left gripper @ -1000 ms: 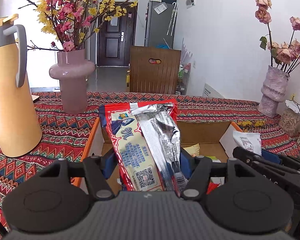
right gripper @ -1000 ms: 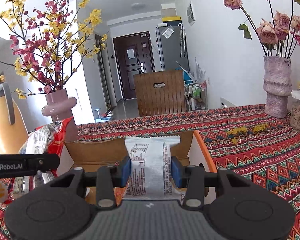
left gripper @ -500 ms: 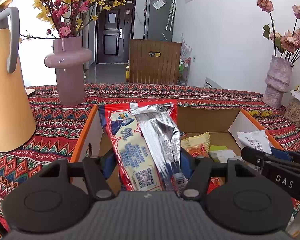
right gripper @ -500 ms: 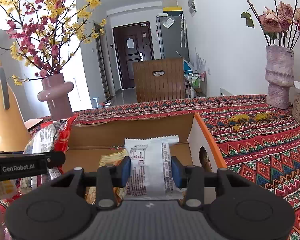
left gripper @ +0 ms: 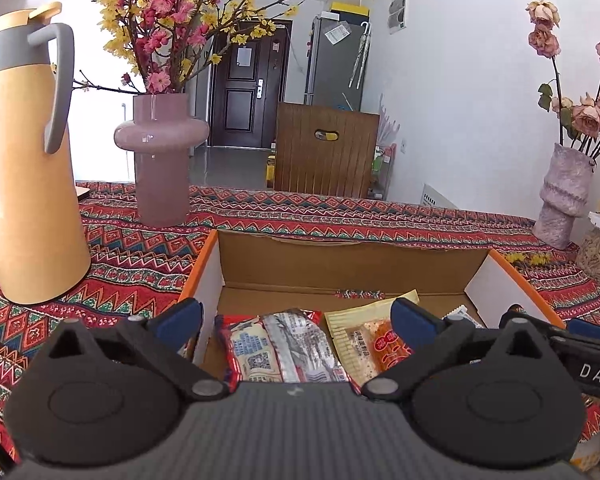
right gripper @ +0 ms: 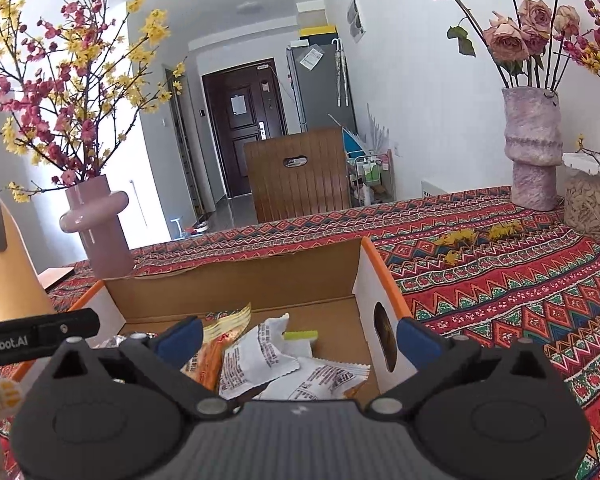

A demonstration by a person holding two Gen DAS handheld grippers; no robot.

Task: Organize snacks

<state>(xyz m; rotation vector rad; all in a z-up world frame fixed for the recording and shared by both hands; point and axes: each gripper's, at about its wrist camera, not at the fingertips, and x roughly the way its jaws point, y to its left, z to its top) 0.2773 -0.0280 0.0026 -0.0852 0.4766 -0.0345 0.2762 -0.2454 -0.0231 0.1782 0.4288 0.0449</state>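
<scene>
Over the cardboard box (left gripper: pixel 340 264) on the patterned counter (left gripper: pixel 132 264), both grippers are hovering with their jaws spread wide and holding nothing. The left gripper (left gripper: pixel 296 314) is hanging above the box's left half, where a red and silver snack packet (left gripper: pixel 278 346) is lying flat on the bottom, touching a yellow packet (left gripper: pixel 366 340) just to its right. The right gripper (right gripper: pixel 298 330) is hanging above the right half, over two white snack packets (right gripper: pixel 260 356) that are overlapping each other beside an orange packet (right gripper: pixel 210 356). A small green piece (right gripper: pixel 300 335) is peeking out behind the white ones. Off to the left, a yellow thermos jug (left gripper: pixel 24 168) and a pink vase (left gripper: pixel 162 156) of blossoms are standing on the counter, well apart from the box; a mottled vase (right gripper: pixel 534 148) of roses is standing far right.
</scene>
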